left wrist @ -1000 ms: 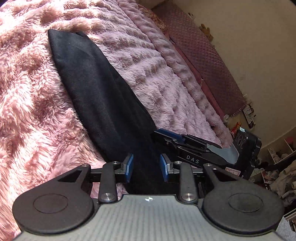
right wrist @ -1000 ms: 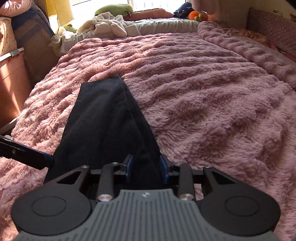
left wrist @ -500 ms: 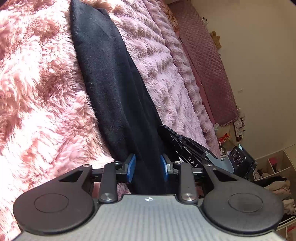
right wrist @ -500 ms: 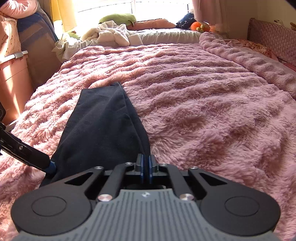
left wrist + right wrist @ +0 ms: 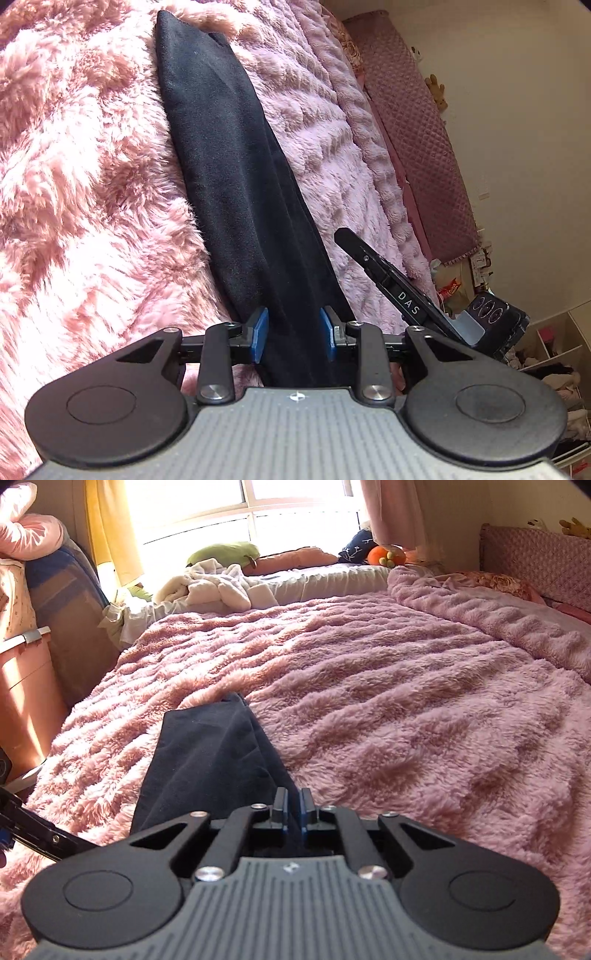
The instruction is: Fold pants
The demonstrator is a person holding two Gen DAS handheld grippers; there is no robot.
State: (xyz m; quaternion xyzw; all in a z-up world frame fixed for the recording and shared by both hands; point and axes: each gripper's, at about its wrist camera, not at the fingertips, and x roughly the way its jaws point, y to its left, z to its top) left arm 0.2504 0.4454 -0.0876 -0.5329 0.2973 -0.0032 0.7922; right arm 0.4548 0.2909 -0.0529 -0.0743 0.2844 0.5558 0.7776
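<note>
Black pants (image 5: 236, 192) lie folded lengthwise as a long strip on the pink fluffy blanket (image 5: 81, 206); they also show in the right wrist view (image 5: 207, 760). My left gripper (image 5: 293, 334) is open, its blue pads on either side of the near end of the pants. My right gripper (image 5: 292, 810) is shut on the near right edge of the pants. The right gripper shows in the left wrist view (image 5: 391, 280), just right of the pants. The near end of the cloth is hidden under both grippers.
The blanket (image 5: 406, 709) covers a wide bed. A quilted headboard (image 5: 417, 140) stands along the wall. A heap of white cloth (image 5: 218, 587) and cushions lie by the window at the far end. An orange box (image 5: 26, 701) stands left of the bed. Clutter fills shelves (image 5: 546, 354).
My right gripper has closed on the pants' near edge and lifted a little. My left gripper stayed open astride the near end, with its view shifting along the strip.
</note>
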